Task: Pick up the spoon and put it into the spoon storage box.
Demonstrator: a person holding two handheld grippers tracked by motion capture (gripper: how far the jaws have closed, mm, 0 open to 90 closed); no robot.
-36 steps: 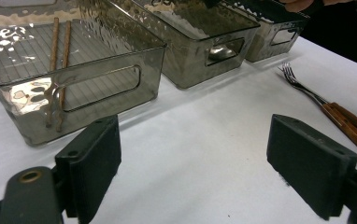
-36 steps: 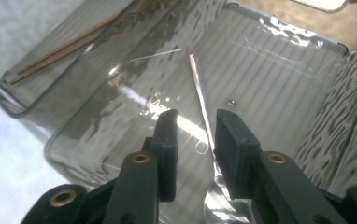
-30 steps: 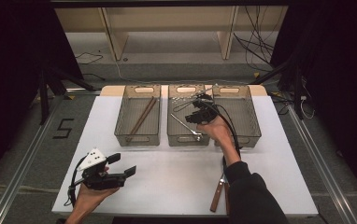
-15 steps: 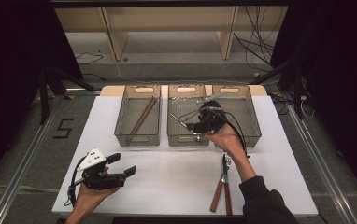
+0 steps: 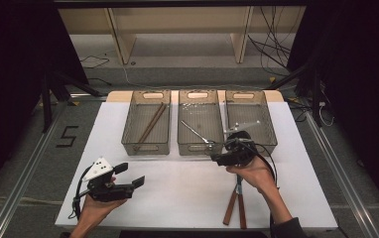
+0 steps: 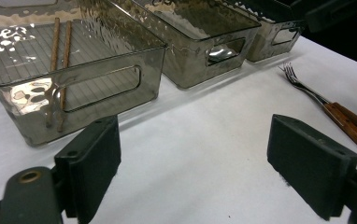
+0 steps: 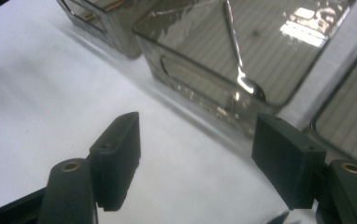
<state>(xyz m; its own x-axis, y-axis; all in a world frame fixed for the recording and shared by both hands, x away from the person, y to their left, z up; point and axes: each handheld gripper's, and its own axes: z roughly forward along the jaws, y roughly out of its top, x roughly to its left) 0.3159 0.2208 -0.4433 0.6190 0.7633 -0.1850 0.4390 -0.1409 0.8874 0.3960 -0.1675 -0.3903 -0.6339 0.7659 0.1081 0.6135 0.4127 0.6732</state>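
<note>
Three clear bins stand in a row at the back of the white table. The left bin [image 5: 147, 145] holds two brown chopsticks [image 5: 150, 124]. A metal spoon [image 5: 196, 133] lies in the middle bin [image 5: 197, 147], and it also shows in the right gripper view, spoon [image 7: 236, 56]. My right gripper [image 5: 216, 158] hovers just in front of that bin; its jaws have just been opening and nothing is between them. My left gripper [image 5: 129, 174] is held open and empty at the front left. A wood-handled fork [image 6: 307, 91] lies on the table, with wooden handles [image 5: 233, 207] under my right hand.
The right bin [image 5: 272, 136] stands beside the middle one. The white table top [image 5: 177, 193] stretches between the two hands. Shelving and cables lie on the floor beyond the table's far edge.
My right hand has drawn back from over the middle bin toward the table's front, its jaws spreading wider. The left hand has stayed put.
</note>
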